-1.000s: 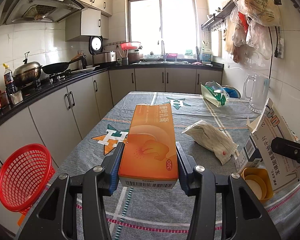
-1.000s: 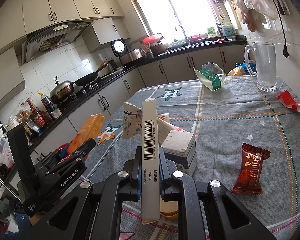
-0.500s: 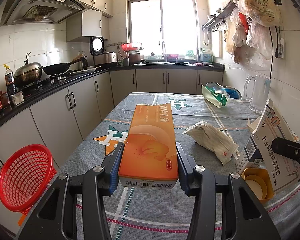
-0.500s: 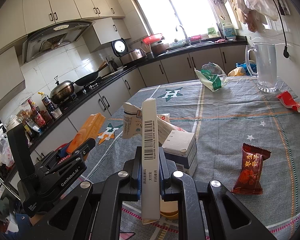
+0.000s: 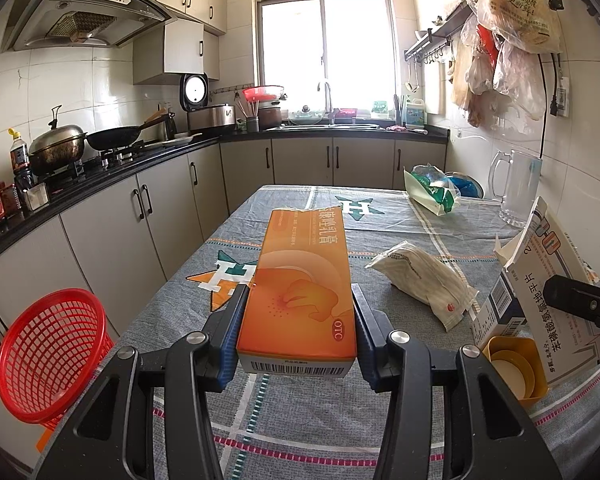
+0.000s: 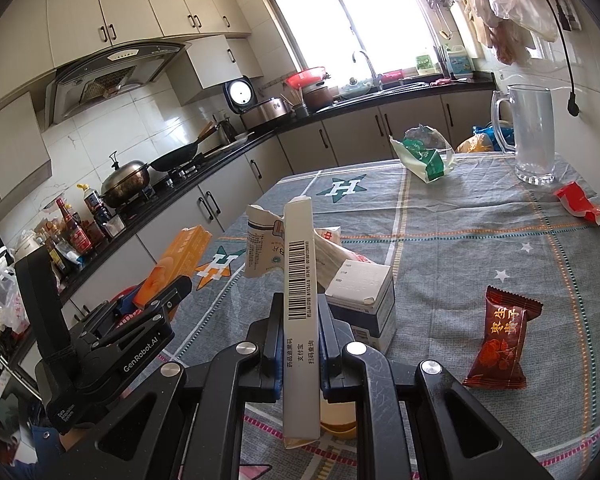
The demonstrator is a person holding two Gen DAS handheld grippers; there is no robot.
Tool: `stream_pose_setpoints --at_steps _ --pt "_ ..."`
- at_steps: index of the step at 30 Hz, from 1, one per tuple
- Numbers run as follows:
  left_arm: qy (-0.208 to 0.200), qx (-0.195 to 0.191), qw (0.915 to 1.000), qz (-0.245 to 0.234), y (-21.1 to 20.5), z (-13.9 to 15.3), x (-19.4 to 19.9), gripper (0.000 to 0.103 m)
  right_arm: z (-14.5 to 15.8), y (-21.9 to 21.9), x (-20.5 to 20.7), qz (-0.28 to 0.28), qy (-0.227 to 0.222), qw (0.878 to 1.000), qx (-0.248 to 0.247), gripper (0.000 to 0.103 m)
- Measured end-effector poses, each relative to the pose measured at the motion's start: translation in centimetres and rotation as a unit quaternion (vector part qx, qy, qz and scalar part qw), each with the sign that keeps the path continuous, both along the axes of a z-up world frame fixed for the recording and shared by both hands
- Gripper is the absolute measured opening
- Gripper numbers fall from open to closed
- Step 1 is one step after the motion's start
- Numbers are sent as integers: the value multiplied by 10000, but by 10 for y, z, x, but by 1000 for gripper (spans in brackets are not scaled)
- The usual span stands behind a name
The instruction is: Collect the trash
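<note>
Looking along the left gripper, we see its jaws pinching an orange medicine box by its long sides, the barcode end toward the camera, the box held flat above the grey checked tablecloth. At 8 o'clock a red mesh basket stands on the floor beside the table. At 2 o'clock a white crumpled packet lies on the cloth, and at 3 o'clock we see a white carton held by the other tool, with a yellow cup just beneath it. A glass jug stands at 1 o'clock near the wall.

Turning to the right wrist view, we find the right gripper with its jaws pressed on the narrow edges of the white carton, which stands upright with its barcode facing us. A small white and blue box sits just beside it at 2 o'clock. A brown snack wrapper lies at 3 o'clock, well apart, and a red wrapper at 2 o'clock near the jug.
</note>
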State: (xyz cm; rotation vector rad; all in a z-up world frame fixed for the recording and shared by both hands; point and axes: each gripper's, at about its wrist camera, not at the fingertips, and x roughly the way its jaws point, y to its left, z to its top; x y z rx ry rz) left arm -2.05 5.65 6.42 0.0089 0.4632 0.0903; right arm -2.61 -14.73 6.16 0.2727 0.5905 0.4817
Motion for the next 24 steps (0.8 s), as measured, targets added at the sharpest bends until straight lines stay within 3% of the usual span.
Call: stream_pose_setpoints --at_steps 7,13,24 --pt "-35 -62 9999 74 5 3 -2 47 1 1 3 -55 46 10000 -43 15" --pt "-6 -324 9993 159 30 12 -15 47 2 3 2 5 337 9989 319 15" --pt "-316 -633 9951 685 124 46 -71 47 31 90 -16 973 424 9941 236 15"
